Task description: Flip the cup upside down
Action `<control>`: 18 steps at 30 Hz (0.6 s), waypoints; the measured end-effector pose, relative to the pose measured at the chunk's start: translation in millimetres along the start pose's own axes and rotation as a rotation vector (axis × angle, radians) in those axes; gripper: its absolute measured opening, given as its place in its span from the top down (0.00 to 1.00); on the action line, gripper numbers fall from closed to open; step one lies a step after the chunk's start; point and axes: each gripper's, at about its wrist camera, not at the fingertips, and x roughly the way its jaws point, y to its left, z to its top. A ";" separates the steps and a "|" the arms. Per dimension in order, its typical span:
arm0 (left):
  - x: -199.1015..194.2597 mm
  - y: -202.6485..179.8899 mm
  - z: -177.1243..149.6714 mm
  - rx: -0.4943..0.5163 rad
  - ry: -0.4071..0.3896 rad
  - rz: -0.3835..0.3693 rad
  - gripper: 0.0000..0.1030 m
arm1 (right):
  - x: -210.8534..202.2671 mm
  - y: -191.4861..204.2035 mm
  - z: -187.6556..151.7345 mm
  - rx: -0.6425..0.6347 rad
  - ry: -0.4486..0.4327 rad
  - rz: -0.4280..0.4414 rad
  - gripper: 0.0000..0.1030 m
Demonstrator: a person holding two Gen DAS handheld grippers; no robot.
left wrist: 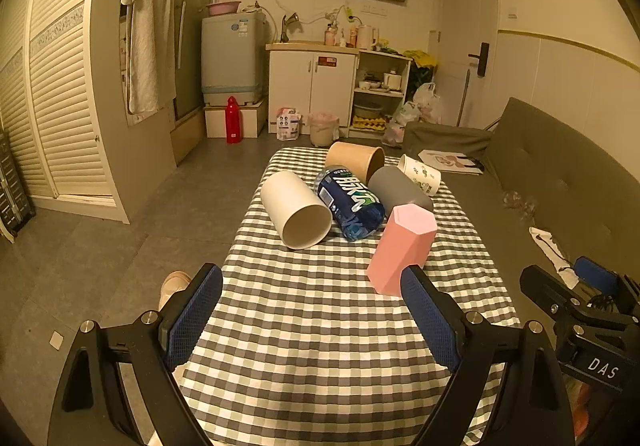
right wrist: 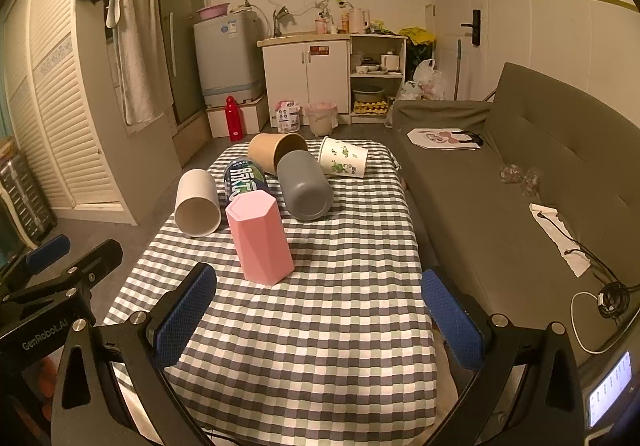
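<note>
The pink hexagonal cup (right wrist: 261,240) is seen, apparently inverted, at 12 o'clock beyond the spread, empty right tongs (right wrist: 318,310); the left tongs (left wrist: 312,316) are likewise spread.

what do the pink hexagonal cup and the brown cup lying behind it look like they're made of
Pink hexagonal cup: probably matte plastic, with crisp moulded facets, even colour and no shine. Brown cup lying on its side: likely kraft paper, with a dull tan surface and a thin rim.

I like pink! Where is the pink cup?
The pink cup stands upside down mid-table, nearest both grippers, just in front of the white cup and the blue bottle.
</note>
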 end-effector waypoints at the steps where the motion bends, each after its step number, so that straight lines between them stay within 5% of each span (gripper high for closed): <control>1: -0.5 -0.3 -0.1 0.001 -0.002 0.002 0.09 | -0.2 -0.2 -0.1 0.001 0.000 -0.001 0.00; 18: -2.2 0.6 -1.2 0.007 -0.009 0.024 0.09 | -1.6 -2.2 -0.3 0.005 0.004 -0.009 0.00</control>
